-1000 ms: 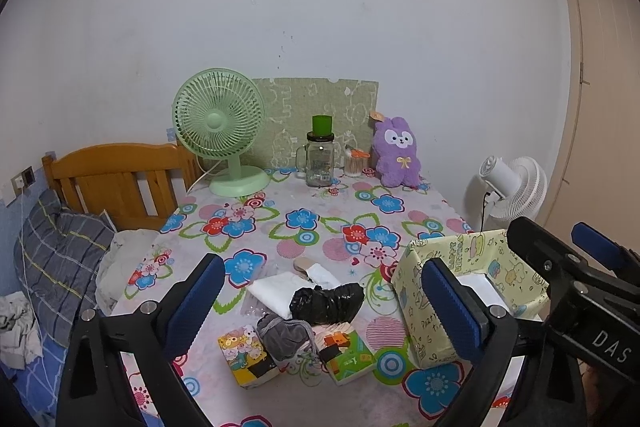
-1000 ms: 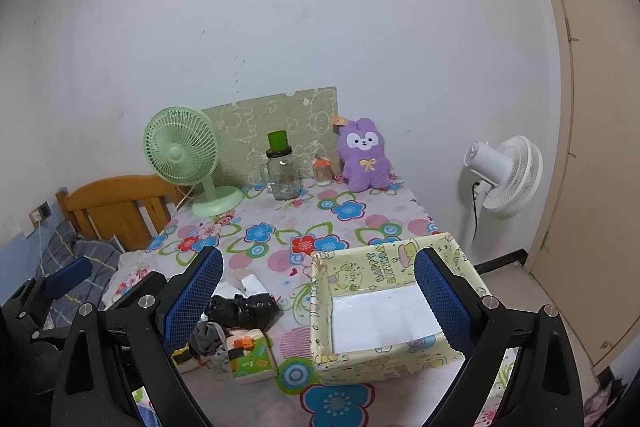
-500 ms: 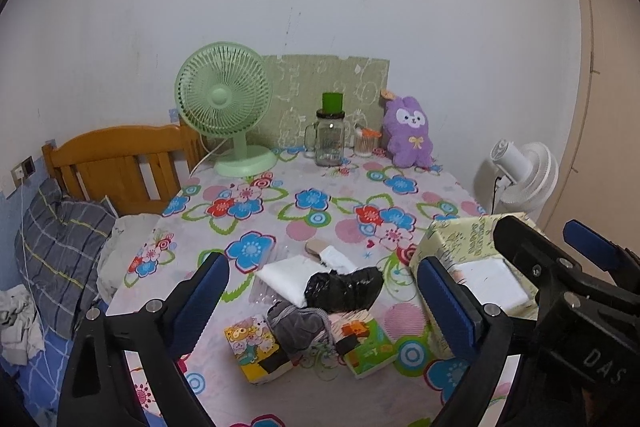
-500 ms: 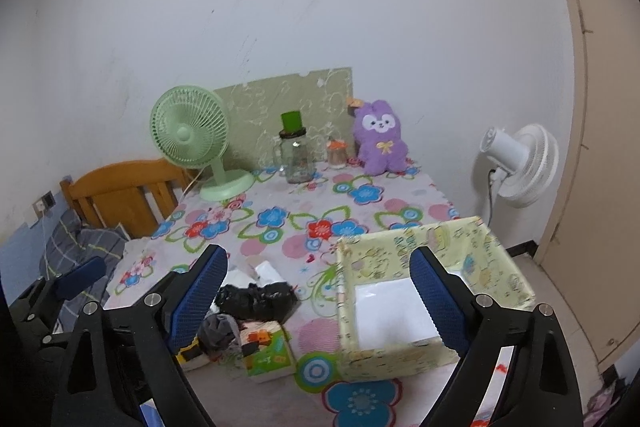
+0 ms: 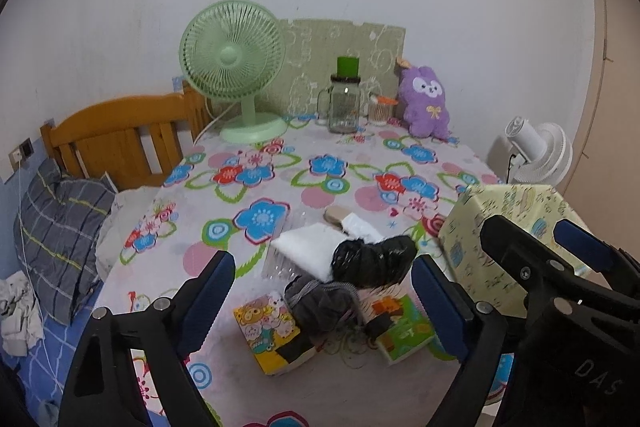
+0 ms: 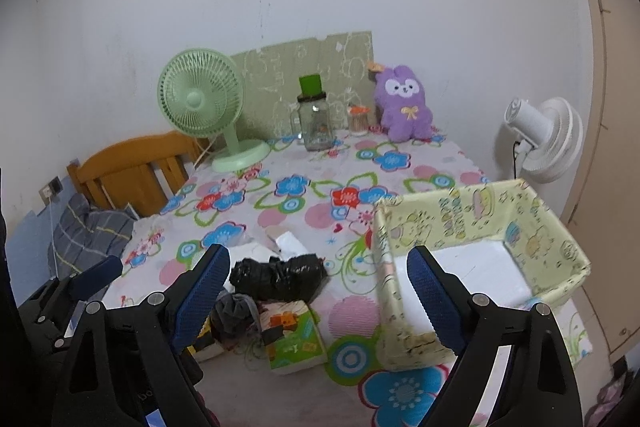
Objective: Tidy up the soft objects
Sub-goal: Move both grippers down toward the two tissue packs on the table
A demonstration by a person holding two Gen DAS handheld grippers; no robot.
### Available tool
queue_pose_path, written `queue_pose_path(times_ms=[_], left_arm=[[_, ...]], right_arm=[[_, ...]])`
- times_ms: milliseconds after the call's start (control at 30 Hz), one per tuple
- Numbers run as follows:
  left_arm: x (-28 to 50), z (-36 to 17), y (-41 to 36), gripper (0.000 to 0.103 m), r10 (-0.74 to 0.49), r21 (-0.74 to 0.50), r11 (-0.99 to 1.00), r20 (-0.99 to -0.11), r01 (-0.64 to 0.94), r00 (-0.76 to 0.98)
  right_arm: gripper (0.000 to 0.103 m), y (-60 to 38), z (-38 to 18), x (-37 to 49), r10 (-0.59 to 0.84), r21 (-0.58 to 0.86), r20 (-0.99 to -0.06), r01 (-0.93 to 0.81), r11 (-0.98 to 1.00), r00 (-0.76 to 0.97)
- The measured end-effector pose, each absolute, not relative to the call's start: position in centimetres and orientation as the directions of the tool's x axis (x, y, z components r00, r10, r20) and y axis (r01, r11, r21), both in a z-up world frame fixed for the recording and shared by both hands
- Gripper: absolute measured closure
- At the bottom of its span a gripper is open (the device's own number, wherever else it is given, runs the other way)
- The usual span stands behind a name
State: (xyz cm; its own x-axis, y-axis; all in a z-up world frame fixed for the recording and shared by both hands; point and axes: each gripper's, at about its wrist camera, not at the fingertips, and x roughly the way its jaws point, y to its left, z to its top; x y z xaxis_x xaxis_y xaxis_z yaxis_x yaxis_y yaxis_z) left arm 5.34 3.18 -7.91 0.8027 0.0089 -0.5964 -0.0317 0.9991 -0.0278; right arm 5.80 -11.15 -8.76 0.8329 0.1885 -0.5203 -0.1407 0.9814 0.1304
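On the flowered table lies a small heap: a black crumpled bag (image 5: 374, 261) (image 6: 278, 277), a grey bundle of cloth (image 5: 320, 301) (image 6: 234, 313), a white packet (image 5: 310, 247), a yellow tissue pack (image 5: 272, 329) and a green tissue pack (image 5: 404, 327) (image 6: 296, 345). A yellow patterned box (image 6: 480, 259) (image 5: 508, 227) stands open to their right. My left gripper (image 5: 324, 301) hovers above the heap, its jaws wide apart and closing, with nothing pressed between them. My right gripper (image 6: 318, 301) hangs between heap and box, jaws also closing, holding nothing.
At the back stand a green fan (image 5: 234, 67), a glass jar with a green lid (image 5: 345, 99), a small cup (image 5: 380, 109) and a purple plush rabbit (image 5: 426, 103). A white fan (image 6: 544, 139) is off the table's right; a wooden headboard (image 5: 116, 139) and bedding lie to the left.
Both grippers have sunk and come nearer to the heap and the box, which look larger now. Their jaws have narrowed slightly. Nothing on the table has moved.
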Motion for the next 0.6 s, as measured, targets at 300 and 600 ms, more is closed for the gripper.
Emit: queue_pose_path(times_ms=[300, 600], left_arm=[[6.5, -10.5, 4.8, 0.014, 0.001, -0.036, 0.999, -0.652, -0.032, 0.758], [7.2, -13.0, 5.8, 0.014, -0.008, -0.047, 0.998, -0.697, -0.034, 0.717]], right_arm=[[0.013, -9.1, -11.3, 7.3, 0.188, 0.120, -0.587, -0.145, 0.982, 0.787], [0.015, -6.9, -13.8, 8.6, 0.207, 0.112, -0.644, -0.177, 0.978, 0.737]])
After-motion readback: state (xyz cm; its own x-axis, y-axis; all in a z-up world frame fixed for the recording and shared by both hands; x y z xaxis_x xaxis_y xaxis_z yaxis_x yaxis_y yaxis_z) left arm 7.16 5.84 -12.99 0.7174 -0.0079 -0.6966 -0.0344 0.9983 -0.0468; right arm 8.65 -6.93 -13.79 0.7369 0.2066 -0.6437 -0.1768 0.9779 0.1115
